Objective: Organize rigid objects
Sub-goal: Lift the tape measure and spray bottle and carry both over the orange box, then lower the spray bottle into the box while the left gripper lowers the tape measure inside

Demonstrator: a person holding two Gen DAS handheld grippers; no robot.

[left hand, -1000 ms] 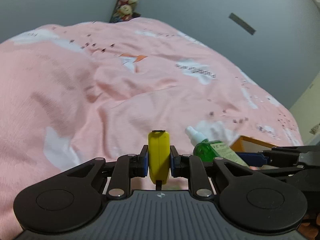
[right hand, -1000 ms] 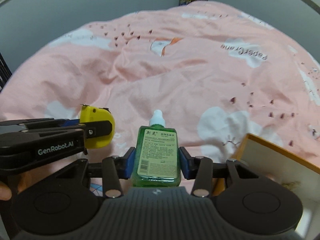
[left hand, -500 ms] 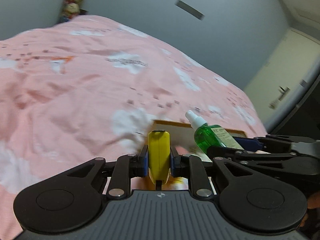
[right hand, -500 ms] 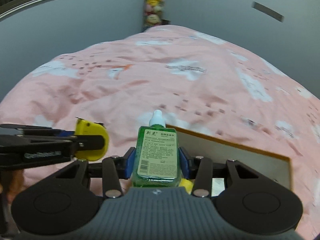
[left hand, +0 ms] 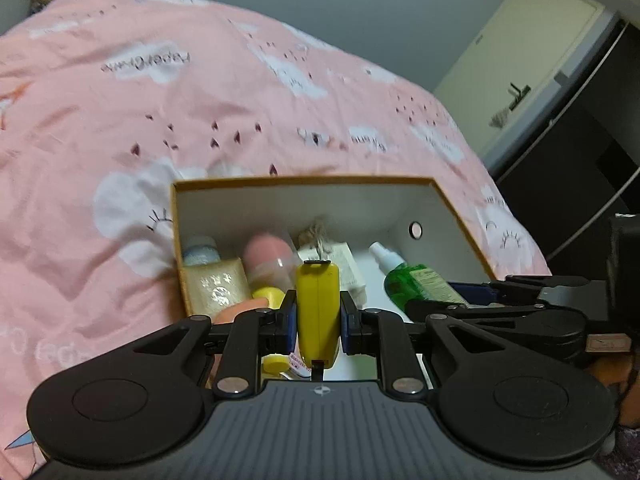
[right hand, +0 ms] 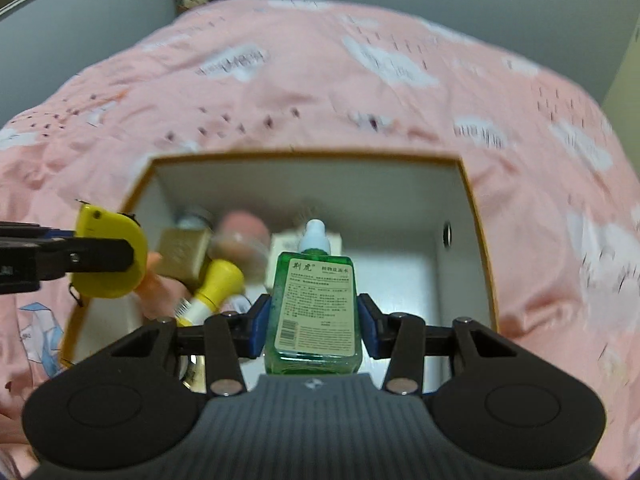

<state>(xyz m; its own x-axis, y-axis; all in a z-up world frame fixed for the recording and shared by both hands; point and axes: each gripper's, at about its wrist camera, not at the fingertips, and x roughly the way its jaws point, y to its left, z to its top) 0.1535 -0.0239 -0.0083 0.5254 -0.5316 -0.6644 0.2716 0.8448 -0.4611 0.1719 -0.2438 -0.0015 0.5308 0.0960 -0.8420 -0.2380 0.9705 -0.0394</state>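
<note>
Glossy green flat-sided bottle (right hand: 314, 304), clamped.

Open box (left hand: 304, 196) on the bed (left hand: 120, 128), small items inside.

Pink cloud-print bedspread (left hand: 240, 92) (green bottle (right hand: 314, 304), yellow case (left hand: 318, 312)).

The yellow tape measure (left hand: 318, 308) is hiding part of the box's (left hand: 304, 200) contents, and the left gripper's body is covering the near wall. In the right wrist view, motion blur is smearing the pink-capped container (right hand: 242, 236) and the gold carton (right hand: 182, 252); the bedspread's (right hand: 360, 92) lettering is perhaps unreadable.
</note>
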